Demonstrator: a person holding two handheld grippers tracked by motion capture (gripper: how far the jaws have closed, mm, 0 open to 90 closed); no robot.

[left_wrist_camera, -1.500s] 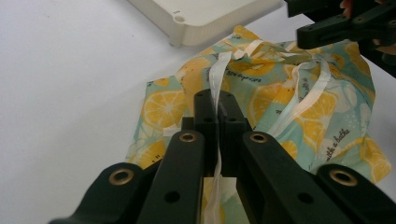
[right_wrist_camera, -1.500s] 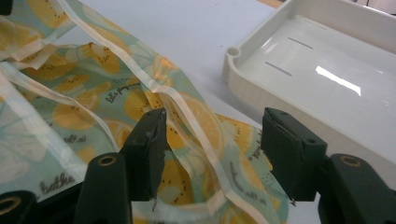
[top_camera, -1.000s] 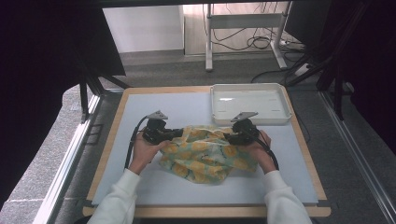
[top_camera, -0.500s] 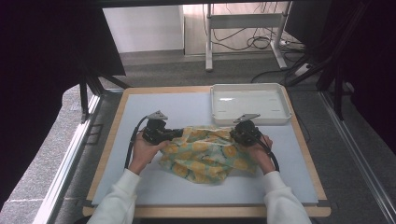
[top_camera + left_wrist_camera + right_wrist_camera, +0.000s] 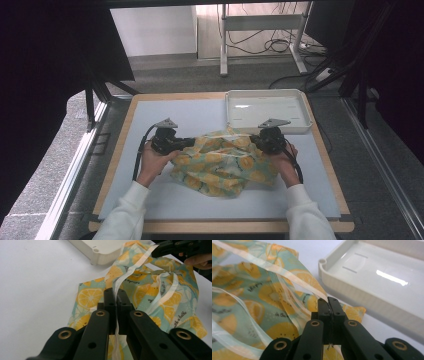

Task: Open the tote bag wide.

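Wood-edged table (image 5: 116,145) with pale grey-white top. Lemon-print cloth (image 5: 222,165) with white ribbon ties lies crumpled on it, between left gripper (image 5: 186,143) and right gripper (image 5: 256,141), touching both. White empty tray (image 5: 265,111) sits just beyond right gripper, its near corner just beside the cloth's edge.

Glossy white plastic tray (image 5: 387,277), thin printed cloth bag (image 5: 225,165), matt black tongs (image 5: 115,293).

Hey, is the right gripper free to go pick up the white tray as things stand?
Probably not yet. The right gripper is shut on a ribbon of the lemon-print cloth. The tray sits just beyond it with nothing between, so it would have to let go first.
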